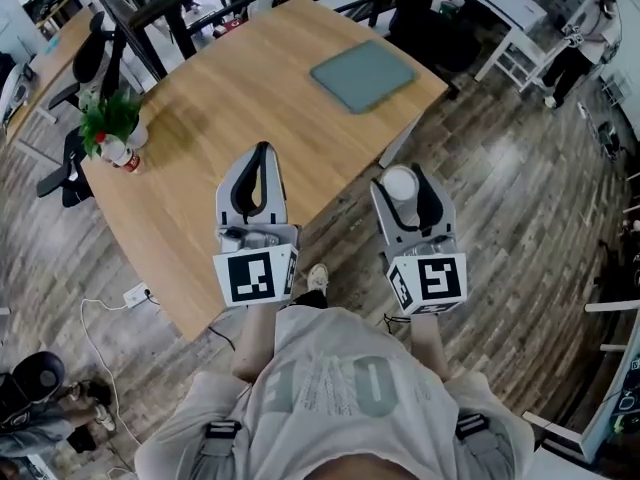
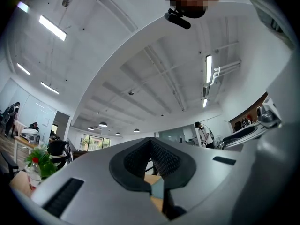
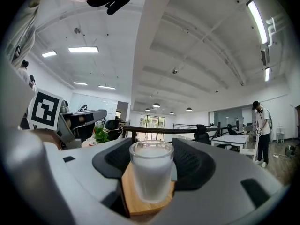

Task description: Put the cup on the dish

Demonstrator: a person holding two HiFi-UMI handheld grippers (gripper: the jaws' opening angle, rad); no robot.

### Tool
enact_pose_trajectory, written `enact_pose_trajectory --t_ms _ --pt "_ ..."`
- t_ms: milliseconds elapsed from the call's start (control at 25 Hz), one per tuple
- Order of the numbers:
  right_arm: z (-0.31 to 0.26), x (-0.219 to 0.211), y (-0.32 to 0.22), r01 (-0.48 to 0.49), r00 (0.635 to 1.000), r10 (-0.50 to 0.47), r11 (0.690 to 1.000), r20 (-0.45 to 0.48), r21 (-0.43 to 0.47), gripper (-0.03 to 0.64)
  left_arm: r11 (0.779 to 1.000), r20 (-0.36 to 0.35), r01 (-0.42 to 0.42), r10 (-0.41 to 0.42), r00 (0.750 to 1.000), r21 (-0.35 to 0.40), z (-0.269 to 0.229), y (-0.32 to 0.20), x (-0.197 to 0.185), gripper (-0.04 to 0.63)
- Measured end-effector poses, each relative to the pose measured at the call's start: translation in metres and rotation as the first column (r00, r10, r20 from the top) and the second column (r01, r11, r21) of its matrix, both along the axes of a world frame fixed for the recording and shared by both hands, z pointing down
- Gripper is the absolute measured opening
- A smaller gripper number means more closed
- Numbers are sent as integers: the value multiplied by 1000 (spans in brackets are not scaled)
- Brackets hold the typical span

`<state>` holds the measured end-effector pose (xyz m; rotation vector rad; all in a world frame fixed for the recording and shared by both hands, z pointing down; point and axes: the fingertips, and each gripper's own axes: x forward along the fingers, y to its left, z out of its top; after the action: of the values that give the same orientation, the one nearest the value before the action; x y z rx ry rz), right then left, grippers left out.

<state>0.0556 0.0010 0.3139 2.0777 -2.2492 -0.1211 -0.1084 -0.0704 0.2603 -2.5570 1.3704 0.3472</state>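
Currently my right gripper clamps frosted glass cup mid-wall, well short of dish. Left gripper pinched together, empty. I judge cup light, slick, breakable: keep mid-wall grip.

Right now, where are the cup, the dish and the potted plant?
cup (image 3: pixel 151 175): right gripper view, on its frosted side wall.
dish (image 1: pixel 362 73): head view, on its flat middle.
potted plant (image 1: pixel 108 116): head view, on its green leaves.
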Motion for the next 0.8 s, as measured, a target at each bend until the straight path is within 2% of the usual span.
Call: enact_pose_trajectory --t_ms 160,320,560,800 --pt "-6 7 -53 3 1000 -3 1000 6 9 273 1000 39 -15 15 999 -1 0 -49 19 9" --pt "-2 16 -84 -16 999 16 1000 30 -6 273 999 42 -41 41 998 -15 -1 -80 35 9" --pt "8 32 -110 -8 999 10 999 47 -34 273 998 45 -54 55 997 -33 6 -102 57 9" --pt "9 55 -146 69 997 -68 997 47 -22 273 998 29 -21 22 999 -54 12 -118 87 9"
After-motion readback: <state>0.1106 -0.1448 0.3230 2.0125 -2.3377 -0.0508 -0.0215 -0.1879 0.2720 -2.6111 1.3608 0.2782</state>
